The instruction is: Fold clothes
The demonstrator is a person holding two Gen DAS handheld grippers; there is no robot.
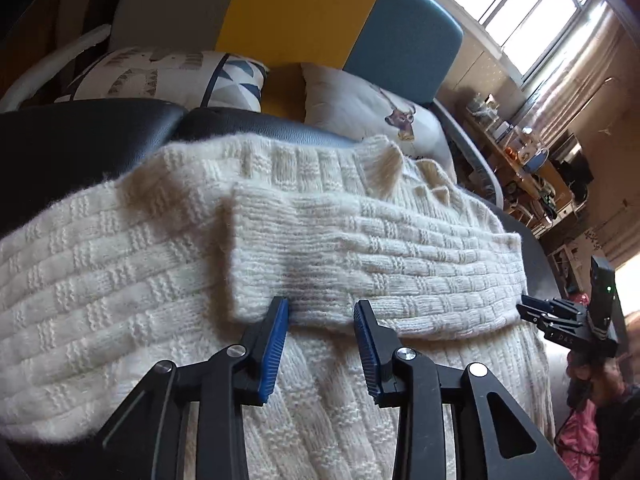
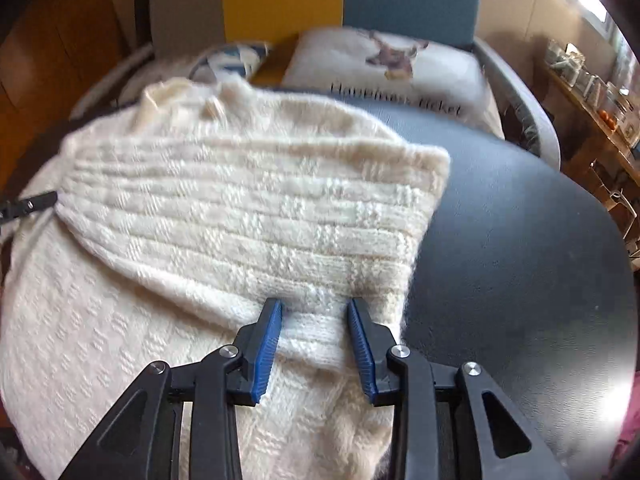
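Note:
A cream knitted sweater point(image 1: 120, 264) lies spread on a black leather surface point(image 1: 80, 140). One sleeve point(image 1: 360, 248) is folded across its body. My left gripper point(image 1: 320, 308) stands open at the sleeve's near edge, its blue pads on either side of a strip of knit. In the right wrist view the sweater point(image 2: 224, 208) fills the left half, and my right gripper point(image 2: 315, 306) is open over the sleeve's shoulder end, with a ridge of knit lying between its fingers. The right gripper point(image 1: 560, 316) also shows beside the sweater's right edge. The left gripper's fingertip point(image 2: 28, 204) pokes in at the far left.
Two printed pillows point(image 1: 360, 108) point(image 1: 168, 72) lean at the back against a yellow and blue headboard point(image 1: 340, 12). The bare black surface point(image 2: 520, 240) extends to the right of the sweater. A cluttered shelf point(image 1: 520, 152) and a bright window point(image 1: 520, 4) are at the far right.

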